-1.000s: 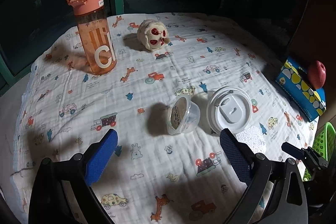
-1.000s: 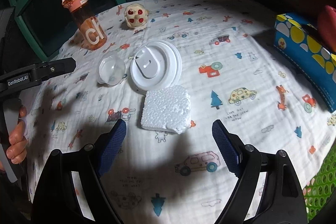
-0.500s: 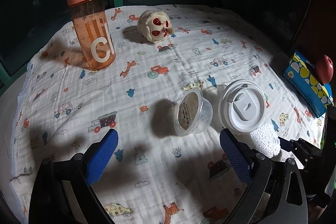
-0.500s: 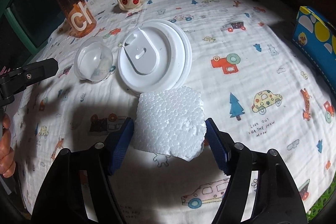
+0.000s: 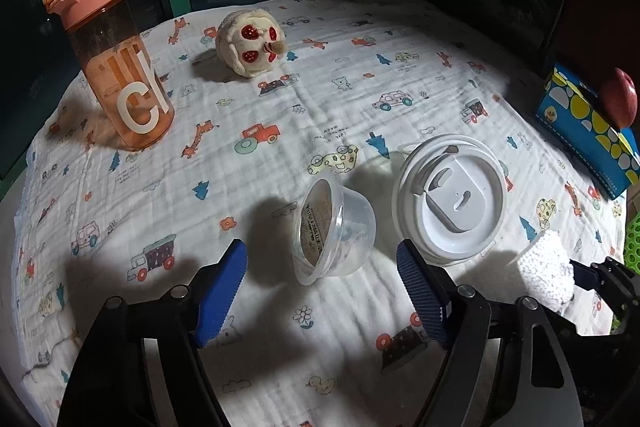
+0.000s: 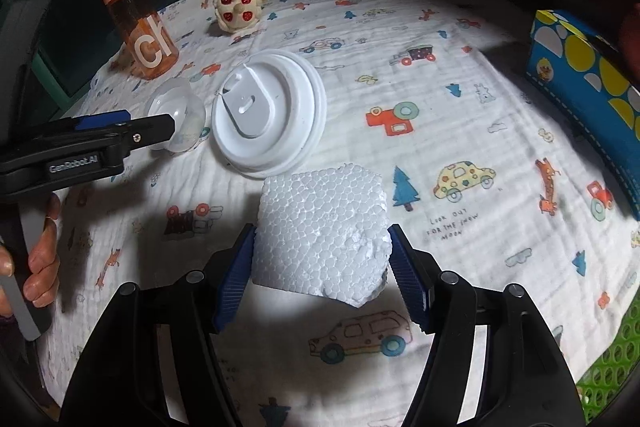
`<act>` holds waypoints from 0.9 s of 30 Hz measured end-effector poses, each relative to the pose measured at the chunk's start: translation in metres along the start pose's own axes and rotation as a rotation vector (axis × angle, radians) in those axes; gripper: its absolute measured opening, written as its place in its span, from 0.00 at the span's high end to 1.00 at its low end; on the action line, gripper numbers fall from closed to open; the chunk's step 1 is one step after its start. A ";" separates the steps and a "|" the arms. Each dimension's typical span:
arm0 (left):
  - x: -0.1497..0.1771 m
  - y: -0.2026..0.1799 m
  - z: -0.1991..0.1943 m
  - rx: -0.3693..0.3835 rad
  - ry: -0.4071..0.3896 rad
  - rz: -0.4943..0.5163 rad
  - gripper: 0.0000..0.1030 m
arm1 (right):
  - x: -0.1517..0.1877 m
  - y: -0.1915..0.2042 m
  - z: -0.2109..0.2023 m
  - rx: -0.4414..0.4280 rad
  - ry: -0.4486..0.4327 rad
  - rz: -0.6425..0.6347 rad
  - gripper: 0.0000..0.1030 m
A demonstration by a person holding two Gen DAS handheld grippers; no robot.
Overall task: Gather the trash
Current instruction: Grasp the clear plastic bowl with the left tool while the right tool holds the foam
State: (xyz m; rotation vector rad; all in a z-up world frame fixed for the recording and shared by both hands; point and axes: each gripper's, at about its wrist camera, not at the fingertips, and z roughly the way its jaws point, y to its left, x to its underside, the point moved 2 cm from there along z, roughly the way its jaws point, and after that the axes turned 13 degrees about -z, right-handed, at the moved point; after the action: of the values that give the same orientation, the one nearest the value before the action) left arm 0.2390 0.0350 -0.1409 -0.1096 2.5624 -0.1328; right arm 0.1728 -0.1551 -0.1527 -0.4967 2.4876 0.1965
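A clear plastic cup (image 5: 344, 227) lies on its side on the printed cloth, beside a round white lid (image 5: 452, 195). My left gripper (image 5: 320, 247) hangs over the cup. Its jaws are closing with the cup between the blue fingertips, and the pads stand apart from it. In the right wrist view a white foam block (image 6: 320, 235) sits between the pads of my right gripper (image 6: 322, 233). Those jaws are still closing, and both pads press on the block's sides. The lid (image 6: 268, 115) lies just beyond the block.
An orange water bottle (image 5: 116, 67) and a plush toy (image 5: 250, 43) stand at the far left of the cloth. A blue patterned box (image 5: 584, 127) with a red thing on it sits at the right edge. A green basket (image 6: 608, 367) shows at lower right. A hand (image 6: 40, 267) holds the left gripper.
The left gripper came down closer to the clear cup and its jaws narrowed. The right gripper moved forward around the foam block and closed onto it.
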 end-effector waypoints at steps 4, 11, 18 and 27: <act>-0.002 -0.005 0.012 -0.001 0.014 0.013 0.33 | 0.006 -0.012 -0.015 0.013 -0.017 0.025 0.37; 0.000 -0.008 0.024 -0.004 0.028 0.021 0.49 | 0.021 -0.027 -0.042 0.036 -0.043 0.060 0.37; 0.000 -0.007 0.024 0.004 0.029 0.010 0.67 | 0.033 -0.035 -0.061 0.057 -0.061 0.080 0.37; 0.005 -0.009 -0.008 0.028 -0.006 -0.006 0.70 | 0.050 -0.047 -0.087 0.085 -0.088 0.107 0.37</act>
State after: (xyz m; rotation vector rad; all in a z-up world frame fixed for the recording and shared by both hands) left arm 0.2313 0.0257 -0.1359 -0.1069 2.5532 -0.1702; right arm 0.1077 -0.2347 -0.1123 -0.3131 2.4262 0.1510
